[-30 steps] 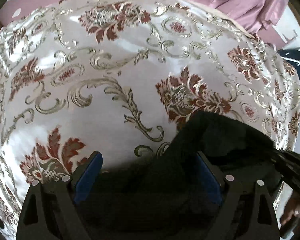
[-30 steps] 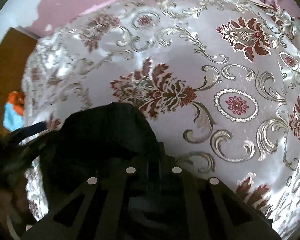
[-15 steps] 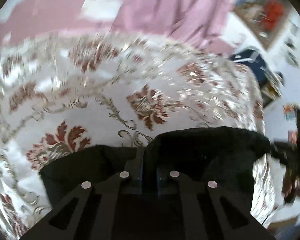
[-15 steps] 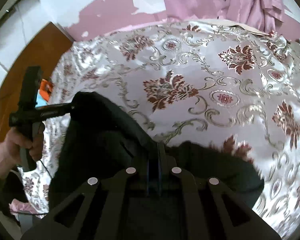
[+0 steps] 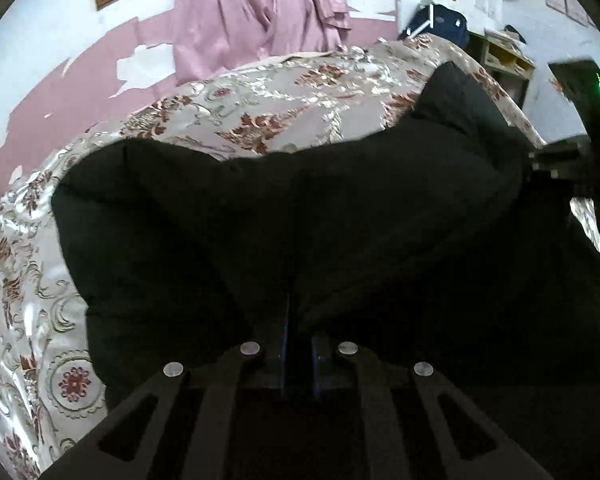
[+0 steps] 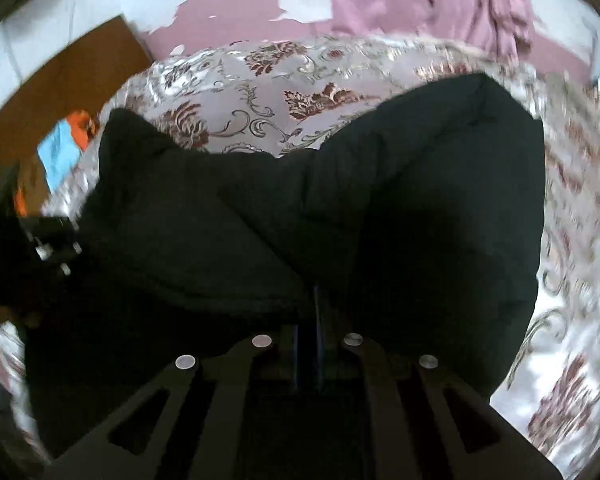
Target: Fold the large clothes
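1 black garment (image 5: 300,216) fills the middle of both wrist views, draped over a bed covered by 1 shiny floral bedspread (image 5: 260,112) with red-brown blossoms and pale scrolls; in the left wrist view the cloth runs from about 9 o'clock to 3 o'clock, with the bedspread bare at 12 o'clock and along the 8 o'clock edge; the left gripper (image 5: 298,344) sits at 6 o'clock with its 2 jaws drawn together, a bunched fold of the black garment pinched between them; at 3 o'clock in that view the other tool shows as a dark shape, blurred, at the far end of the cloth.

In the right wrist view the garment lies from 9 o'clock across to 2 o'clock, its far edge dipping at 12 o'clock where the bedspread shows; the right gripper (image 6: 309,332) at 6 o'clock has its 2 jaws closed on a pleat of the same cloth; the left tool appears at 9 o'clock, dark and indistinct.

Behind the bed, 1 pink curtain (image 5: 256,8) hangs at 12 o'clock against 1 wall (image 5: 80,92) of peeling pink paint; 1 dark blue bag (image 5: 436,24) stands at 1 o'clock.
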Available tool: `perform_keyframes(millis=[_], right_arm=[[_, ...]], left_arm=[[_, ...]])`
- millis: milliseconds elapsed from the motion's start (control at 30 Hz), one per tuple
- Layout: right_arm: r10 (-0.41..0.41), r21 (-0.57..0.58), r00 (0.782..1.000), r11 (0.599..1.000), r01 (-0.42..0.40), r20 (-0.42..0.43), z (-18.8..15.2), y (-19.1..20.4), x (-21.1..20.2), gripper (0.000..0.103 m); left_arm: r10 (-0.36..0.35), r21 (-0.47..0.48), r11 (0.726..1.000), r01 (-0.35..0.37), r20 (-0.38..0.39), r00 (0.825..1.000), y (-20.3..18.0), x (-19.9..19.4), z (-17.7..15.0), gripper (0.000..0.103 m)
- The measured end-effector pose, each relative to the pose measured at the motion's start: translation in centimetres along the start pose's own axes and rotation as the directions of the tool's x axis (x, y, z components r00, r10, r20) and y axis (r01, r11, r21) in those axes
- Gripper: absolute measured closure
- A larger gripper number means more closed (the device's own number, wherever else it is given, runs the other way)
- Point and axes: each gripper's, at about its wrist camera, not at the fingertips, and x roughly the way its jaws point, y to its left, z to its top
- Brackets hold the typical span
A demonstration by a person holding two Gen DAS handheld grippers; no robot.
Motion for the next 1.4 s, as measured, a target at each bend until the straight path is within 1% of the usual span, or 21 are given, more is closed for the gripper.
perform_keyframes(millis=[133,200,267,300,367,467,567,633,733,800,833,867,900,1000,1100,1133,1167,1200,1267,1300,1400], right_arm=[[-0.058,-0.117,0.998,0.992,0.057,-0.006,-0.2,0.6,-0.5,0.095],[-0.050,-0.141,0.998,0.989,0.045,-0.030,-0.4,0.7,-1.7,0.090],[-0.043,-0.120,0.997,0.992,0.035,-0.069,-0.4,0.6,-3.1,0.090],[-0.019,-0.088,0.997,0.996,0.012,-0.077,-0.2,0.3,-4.2,0.090],[0.010,-0.035,0.999,0.999,-0.012,-0.044,0.0,0.2,-6.8,0.090],[0.043,0.028,0.997,0.999,-0.045,0.063,2.1,0.3,-9.1,0.087],[0.063,0.069,0.990,0.995,-0.072,0.124,5.5,0.6,-7.5,0.086],[0.067,0.079,0.985,0.994,-0.081,0.162,7.1,1.3,-5.3,0.086],[0.088,0.115,0.981,0.987,-0.109,0.174,7.2,2.2,-1.9,0.086],[0.052,0.100,0.996,0.993,-0.059,0.067,5.1,3.2,1.8,0.086],[0.050,0.098,0.998,0.994,-0.054,0.041,3.6,3.4,3.1,0.086],[0.049,0.087,0.997,0.995,-0.054,0.053,2.3,3.7,3.2,0.086],[0.043,0.072,0.997,0.996,-0.048,0.061,1.4,3.9,3.1,0.086],[0.041,0.072,0.996,0.996,-0.047,0.074,0.2,4.2,2.6,0.086],[0.038,0.067,0.997,0.997,-0.043,0.074,0.0,3.9,2.2,0.086],[0.034,0.064,0.997,0.997,-0.039,0.070,-0.1,4.0,2.2,0.086],[0.033,0.063,0.997,0.997,-0.037,0.066,0.2,3.7,2.2,0.086],[0.033,0.065,0.998,0.997,-0.036,0.061,0.3,3.6,2.1,0.086],[0.038,0.082,0.998,0.996,-0.042,0.052,0.8,3.1,2.0,0.086],[0.042,0.090,0.998,0.995,-0.046,0.050,0.8,3.0,2.0,0.086],[0.045,0.105,0.999,0.993,-0.048,0.032,0.7,2.8,2.5,0.086]], left_arm=[[0.017,0.074,0.997,-0.016,-0.013,1.000,-0.4,-0.6,0.0,0.095],[0.022,0.096,0.995,-0.020,-0.016,1.000,-0.4,-0.7,-0.2,0.095],[0.026,0.106,0.994,-0.024,-0.018,0.999,-0.4,-0.2,-0.2,0.095],[0.028,0.107,0.994,-0.026,-0.017,0.999,-0.4,0.1,-0.1,0.095],[0.033,0.116,0.993,-0.031,-0.014,0.999,-0.6,0.4,-0.3,0.095],[0.044,0.125,0.991,-0.042,-0.014,0.999,-0.8,0.4,-1.0,0.095],[0.051,0.121,0.991,-0.049,-0.016,0.999,-1.0,0.2,-1.3,0.095],[0.053,0.115,0.992,-0.050,-0.016,0.998,-1.0,0.0,-1.4,0.095],[0.048,0.085,0.995,-0.047,-0.017,0.999,-0.4,-0.9,-2.0,0.095],[0.046,0.026,0.999,-0.045,-0.017,0.999,0.6,-2.6,-2.6,0.094],[0.036,-0.023,0.999,-0.037,-0.018,0.999,1.3,-3.5,-2.7,0.094],[0.024,-0.098,0.995,-0.024,-0.002,1.000,1.9,-5.0,-2.7,0.094],[0.019,-0.142,0.990,-0.017,0.013,1.000,2.3,-5.9,-2.4,0.094],[0.003,-0.223,0.975,0.020,0.103,0.995,3.0,-7.1,0.4,0.094],[-0.024,-0.223,0.973,0.060,0.159,0.987,2.8,-5.9,4.4,0.094],[-0.032,-0.216,0.974,0.069,0.167,0.985,2.6,-5.5,5.0,0.094],[-0.056,-0.203,0.975,0.087,0.154,0.986,2.3,-4.3,5.7,0.094],[-0.067,-0.192,0.978,0.088,0.114,0.991,2.0,-2.6,5.8,0.093],[-0.078,-0.224,0.971,0.079,0.013,0.997,1.8,0.8,4.6,0.093],[-0.088,-0.248,0.966,0.077,-0.033,0.996,2.0,2.4,3.8,0.093],[-0.081,-0.245,0.968,0.061,-0.070,0.994,1.9,4.6,1.8,0.092]])
